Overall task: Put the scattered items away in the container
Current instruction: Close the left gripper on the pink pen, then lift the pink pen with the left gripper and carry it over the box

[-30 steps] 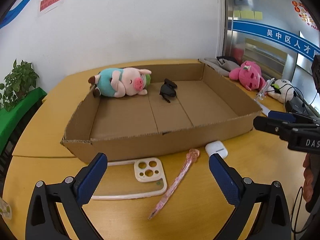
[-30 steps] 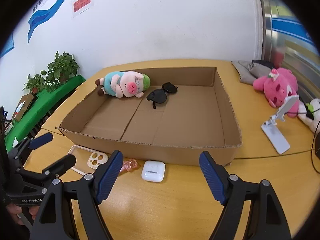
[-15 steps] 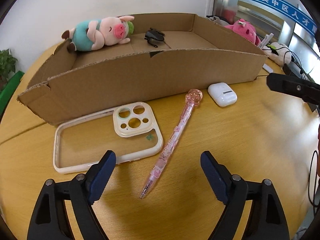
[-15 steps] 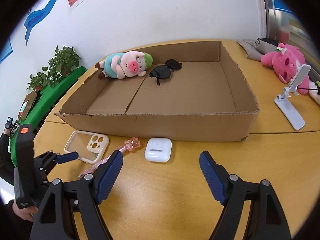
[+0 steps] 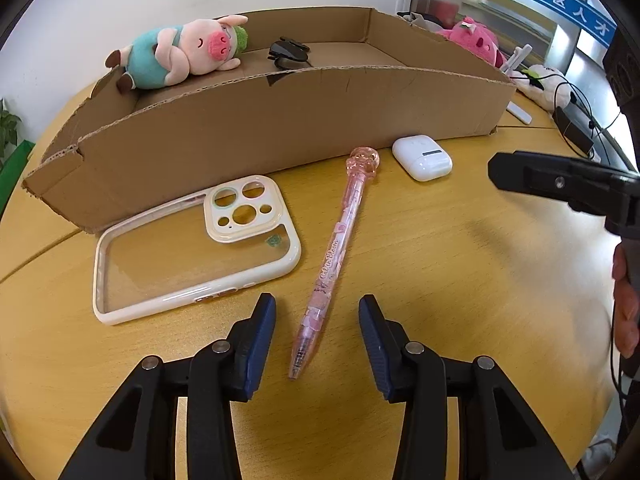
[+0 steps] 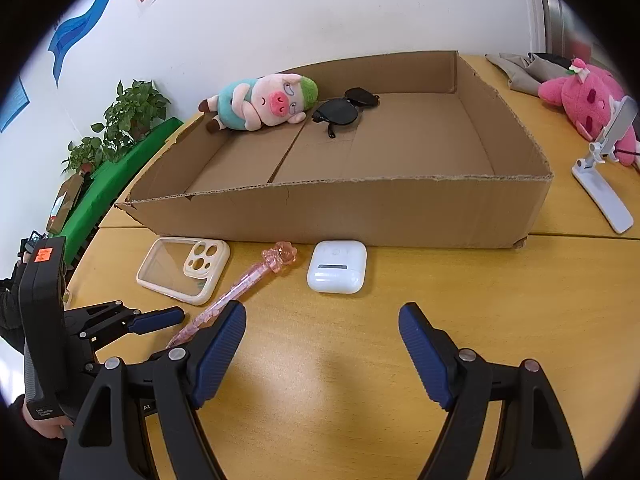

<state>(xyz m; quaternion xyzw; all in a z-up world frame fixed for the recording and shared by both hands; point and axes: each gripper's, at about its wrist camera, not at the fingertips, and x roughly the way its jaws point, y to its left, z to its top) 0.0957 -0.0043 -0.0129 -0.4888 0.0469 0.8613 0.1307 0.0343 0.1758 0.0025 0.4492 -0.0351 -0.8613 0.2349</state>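
Note:
A shallow cardboard box [image 5: 280,120] [image 6: 360,216] holds a plush pig [image 5: 180,54] [image 6: 260,102] and black sunglasses [image 5: 288,50] [image 6: 344,110]. In front of it on the wooden table lie a clear phone case [image 5: 192,248] [image 6: 184,268], a pink pen [image 5: 336,248] [image 6: 240,288] and a white earbud case [image 5: 422,158] [image 6: 338,266]. My left gripper [image 5: 316,340] is open, its fingers either side of the pen's tip end. My right gripper [image 6: 322,354] is open and empty, just short of the earbud case.
A pink plush toy [image 6: 584,100] and a white phone stand [image 6: 604,184] sit to the right of the box. Cables and a white plush [image 5: 552,88] lie at the far right. Green plants [image 6: 120,128] stand beyond the table's left edge.
My left gripper has lowered toward the pen and its fingers have narrowed around the pen's tip end. My right gripper has moved closer to the earbud case.

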